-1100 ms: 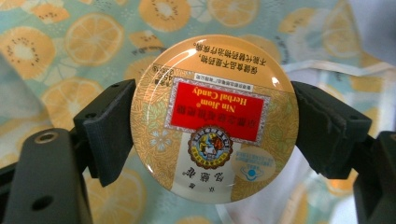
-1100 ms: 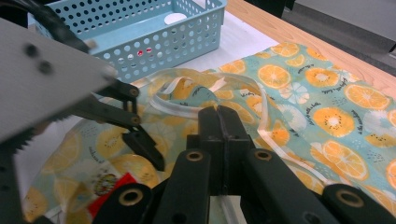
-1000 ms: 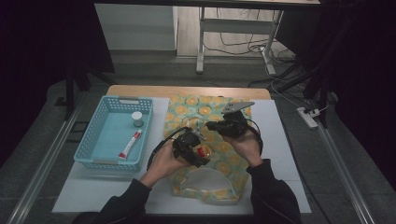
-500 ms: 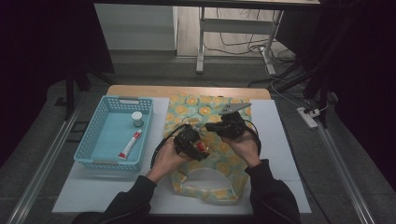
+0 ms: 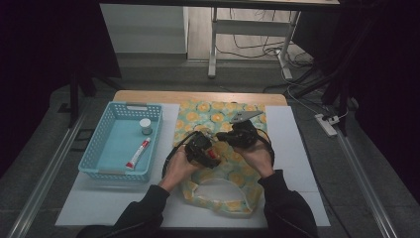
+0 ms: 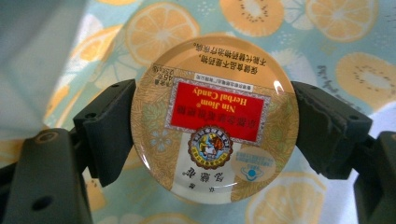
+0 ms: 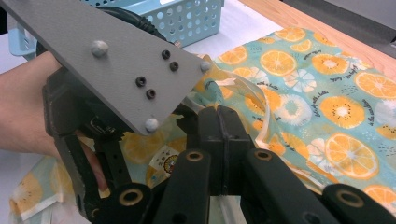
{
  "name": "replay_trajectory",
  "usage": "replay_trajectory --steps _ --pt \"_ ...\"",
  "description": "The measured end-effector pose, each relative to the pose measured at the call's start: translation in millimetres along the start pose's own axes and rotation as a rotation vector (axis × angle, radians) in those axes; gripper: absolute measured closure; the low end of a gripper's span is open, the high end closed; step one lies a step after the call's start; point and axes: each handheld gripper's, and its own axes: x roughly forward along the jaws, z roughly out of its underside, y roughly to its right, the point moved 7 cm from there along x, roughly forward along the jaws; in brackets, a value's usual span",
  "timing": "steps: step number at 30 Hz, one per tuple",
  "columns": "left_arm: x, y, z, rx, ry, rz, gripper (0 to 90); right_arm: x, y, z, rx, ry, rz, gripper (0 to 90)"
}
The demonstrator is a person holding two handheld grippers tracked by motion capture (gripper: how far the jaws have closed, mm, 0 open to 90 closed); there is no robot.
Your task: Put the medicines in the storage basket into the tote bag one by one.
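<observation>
A bag (image 5: 218, 116) printed with orange slices lies flat on the white mat, its handle end nearest me. My left gripper (image 5: 202, 148) is shut on a round herbal candy tin (image 6: 215, 119) with a gold and red label, one pad on each side of its rim. It holds the tin just above the bag (image 6: 299, 32), near the middle. My right gripper (image 5: 238, 135) is beside it to the right. Its jaws are shut on the edge of the bag (image 7: 236, 91) and lift that edge a little. The left gripper's grey plate (image 7: 116, 60) is close by in the right gripper view.
A light blue basket (image 5: 106, 161) stands at the left on the mat (image 5: 292, 148), holding a red and white tube (image 5: 137, 152) and a small white jar (image 5: 145, 126). The wooden table edge (image 5: 148, 95) runs along the back. Black cables loop around both hands.
My left gripper has sunk a little with the tin, toward the bag and the right gripper. The right gripper has stayed in place on the bag's edge.
</observation>
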Motion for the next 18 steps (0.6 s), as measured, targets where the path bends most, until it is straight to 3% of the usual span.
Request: replay_trajectory --steps 10,18 --pt "6.5 -3.0 -0.4 -0.016 0.008 -0.005 19.8 4.3 2.4 3.6 0.005 -0.010 0.003 89.8" --pt "-0.6 -2.0 -2.1 -0.022 0.017 -0.004 14.9 3.7 2.4 3.5 0.008 -0.009 0.002 89.8"
